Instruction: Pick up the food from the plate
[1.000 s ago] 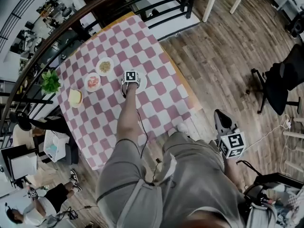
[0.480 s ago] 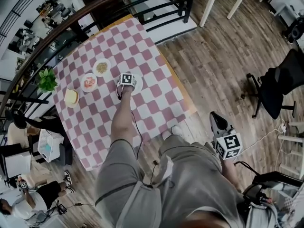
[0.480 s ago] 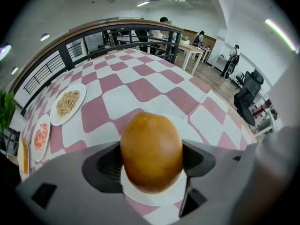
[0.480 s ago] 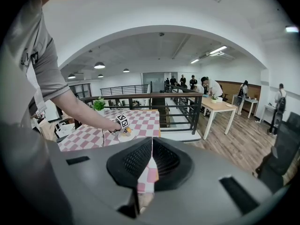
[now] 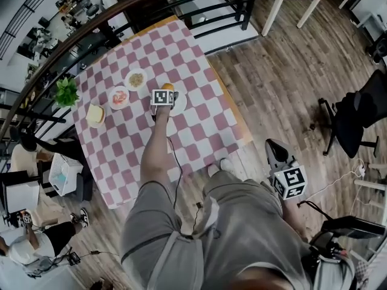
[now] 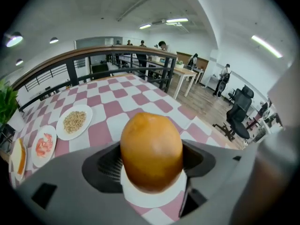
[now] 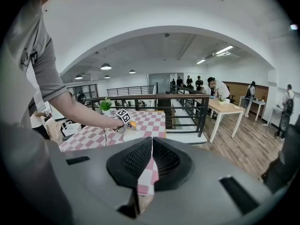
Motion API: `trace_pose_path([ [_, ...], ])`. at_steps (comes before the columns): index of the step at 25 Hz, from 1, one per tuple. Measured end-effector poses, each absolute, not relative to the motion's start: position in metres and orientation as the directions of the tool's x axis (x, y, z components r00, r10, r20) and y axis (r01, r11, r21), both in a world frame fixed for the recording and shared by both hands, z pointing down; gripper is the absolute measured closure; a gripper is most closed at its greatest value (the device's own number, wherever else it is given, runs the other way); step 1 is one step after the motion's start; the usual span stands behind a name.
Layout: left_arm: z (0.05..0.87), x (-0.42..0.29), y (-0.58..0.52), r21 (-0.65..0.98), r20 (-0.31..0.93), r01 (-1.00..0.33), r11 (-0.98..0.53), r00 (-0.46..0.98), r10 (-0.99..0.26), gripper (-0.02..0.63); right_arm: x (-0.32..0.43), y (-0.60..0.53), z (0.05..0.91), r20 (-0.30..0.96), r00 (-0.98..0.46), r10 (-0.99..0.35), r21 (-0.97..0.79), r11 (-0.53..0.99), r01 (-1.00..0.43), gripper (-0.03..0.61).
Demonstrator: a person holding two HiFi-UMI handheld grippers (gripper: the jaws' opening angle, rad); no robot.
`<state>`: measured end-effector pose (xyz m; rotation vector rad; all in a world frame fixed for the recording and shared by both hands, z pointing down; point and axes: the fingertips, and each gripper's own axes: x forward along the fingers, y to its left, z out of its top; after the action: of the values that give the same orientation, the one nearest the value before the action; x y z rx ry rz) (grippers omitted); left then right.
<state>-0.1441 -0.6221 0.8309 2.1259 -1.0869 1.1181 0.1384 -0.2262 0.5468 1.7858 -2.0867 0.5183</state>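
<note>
A round golden-brown bun [image 6: 151, 149] sits between the jaws of my left gripper [image 6: 151, 159], which is shut on it from both sides. It hangs just above a small white plate [image 6: 154, 199] on the pink-and-white checked table. From the head view, the left gripper [image 5: 164, 97] reaches over that plate [image 5: 179, 104] with the bun [image 5: 168, 87] showing at its tip. My right gripper [image 5: 276, 154] is held low beside my right leg, away from the table. Its jaws [image 7: 151, 161] stand together with nothing in them.
Three more plates lie left of the gripper: grains [image 5: 136, 78], pink food [image 5: 119, 96] and bread [image 5: 95, 115]. A potted plant [image 5: 66, 92] stands at the table's left edge by a dark railing [image 5: 121, 17]. An office chair [image 5: 357, 113] is on the wooden floor to the right.
The left gripper has come up slightly from the plate and the bun now shows at its tip. The right gripper stays beside my leg.
</note>
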Motion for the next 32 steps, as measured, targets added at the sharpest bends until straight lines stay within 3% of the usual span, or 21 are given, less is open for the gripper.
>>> trace_pose_path([
  [5, 0.778, -0.125, -0.616, 0.135, 0.724, -0.792, -0.595, 0.489, -0.487, 0.256, 0.125, -0.239, 0.542, 0.462, -0.205, -0.863, -0.064, 0.198, -0.978, 0.563],
  [17, 0.596, -0.124, -0.564, 0.075, 0.378, -0.748, -0.660, 0.633, -0.675, 0.256, 0.072, -0.286, 0.516, 0.336, -0.414, -0.846, -0.052, 0.422, -0.905, 0.563],
  [27, 0.429, -0.134, -0.461, 0.107, -0.050, -0.688, -0.718, 0.717, -0.695, 0.256, 0.033, -0.306, 0.504, 0.289, -0.529, -0.798, -0.050, 0.540, -0.840, 0.563],
  [32, 0.409, -0.134, -0.435, 0.076, -0.080, -0.686, -0.723, 0.719, -0.691, 0.256, 0.024, -0.310, 0.502, 0.273, -0.556, -0.785, -0.044, 0.567, -0.823, 0.563],
])
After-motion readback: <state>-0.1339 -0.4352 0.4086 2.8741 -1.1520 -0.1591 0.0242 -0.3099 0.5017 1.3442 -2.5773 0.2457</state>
